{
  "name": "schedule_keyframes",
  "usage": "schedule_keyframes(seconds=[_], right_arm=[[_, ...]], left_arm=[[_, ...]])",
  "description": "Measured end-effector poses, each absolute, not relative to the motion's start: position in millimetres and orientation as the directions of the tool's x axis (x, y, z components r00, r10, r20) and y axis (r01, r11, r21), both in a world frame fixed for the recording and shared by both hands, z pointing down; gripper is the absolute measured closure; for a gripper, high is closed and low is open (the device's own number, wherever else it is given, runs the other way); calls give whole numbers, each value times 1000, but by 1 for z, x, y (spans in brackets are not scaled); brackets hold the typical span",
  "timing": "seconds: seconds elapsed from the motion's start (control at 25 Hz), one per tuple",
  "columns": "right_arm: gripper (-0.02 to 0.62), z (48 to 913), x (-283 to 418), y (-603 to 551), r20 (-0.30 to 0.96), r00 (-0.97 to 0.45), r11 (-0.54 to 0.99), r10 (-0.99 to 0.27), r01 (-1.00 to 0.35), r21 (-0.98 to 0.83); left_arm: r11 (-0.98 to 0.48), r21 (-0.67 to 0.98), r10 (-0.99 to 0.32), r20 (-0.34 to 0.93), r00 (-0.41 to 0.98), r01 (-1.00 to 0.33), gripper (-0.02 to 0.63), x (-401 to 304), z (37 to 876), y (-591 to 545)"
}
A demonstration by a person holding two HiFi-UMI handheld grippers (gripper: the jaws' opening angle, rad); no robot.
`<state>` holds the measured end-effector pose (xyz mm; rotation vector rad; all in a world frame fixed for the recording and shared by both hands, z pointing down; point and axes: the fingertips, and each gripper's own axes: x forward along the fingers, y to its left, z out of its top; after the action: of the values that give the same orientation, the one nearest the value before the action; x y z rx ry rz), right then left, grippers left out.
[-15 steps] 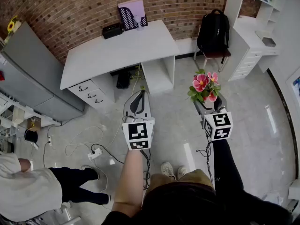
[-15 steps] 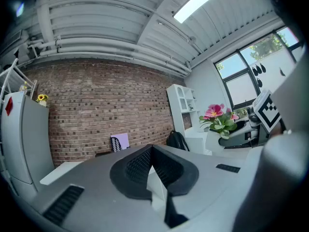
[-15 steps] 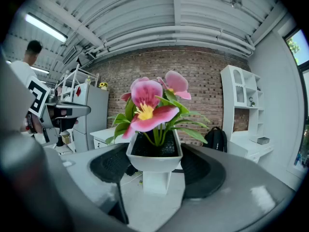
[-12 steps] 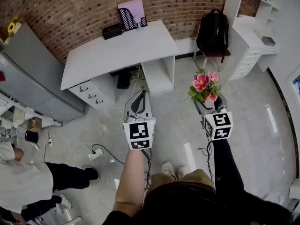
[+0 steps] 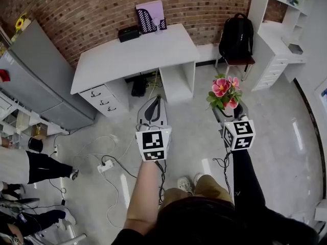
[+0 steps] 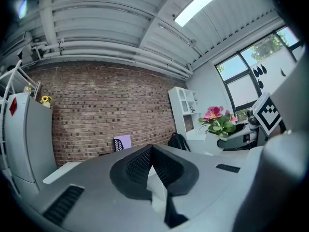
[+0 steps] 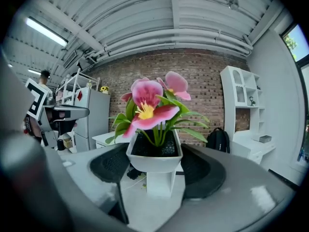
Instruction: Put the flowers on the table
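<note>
Jaws check: gripping the white pot [image 7: 154, 159] of pink flowers [image 5: 224, 92] wide in the right gripper [image 7: 157, 170]; left gripper [image 6: 151, 153] pinched together on nothing.
Carried high over the floor [image 5: 194, 137], well apart from the white counter [image 5: 133, 55] by the brick wall [image 5: 102, 9]. Could tip or slip out if tilted or squeezed too softly. Could knock on the counter edge if set down too low. Could trip on the floor wires [image 5: 110, 157].

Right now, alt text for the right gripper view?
A white pot of pink flowers sits clamped between the jaws, filling the centre of the picture. Behind it are a brick wall, and at right a white shelf unit and a black backpack.
</note>
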<state>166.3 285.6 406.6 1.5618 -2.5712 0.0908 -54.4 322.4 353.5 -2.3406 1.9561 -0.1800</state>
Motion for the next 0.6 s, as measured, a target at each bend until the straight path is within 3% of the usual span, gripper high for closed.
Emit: schedule_keyframes(seconds=[0.6], right_arm=[[261, 396, 150, 202, 133, -506, 513, -852, -858, 22]], left_arm=[[-161, -128, -987, 18, 160, -979, 598, -60, 338, 248]])
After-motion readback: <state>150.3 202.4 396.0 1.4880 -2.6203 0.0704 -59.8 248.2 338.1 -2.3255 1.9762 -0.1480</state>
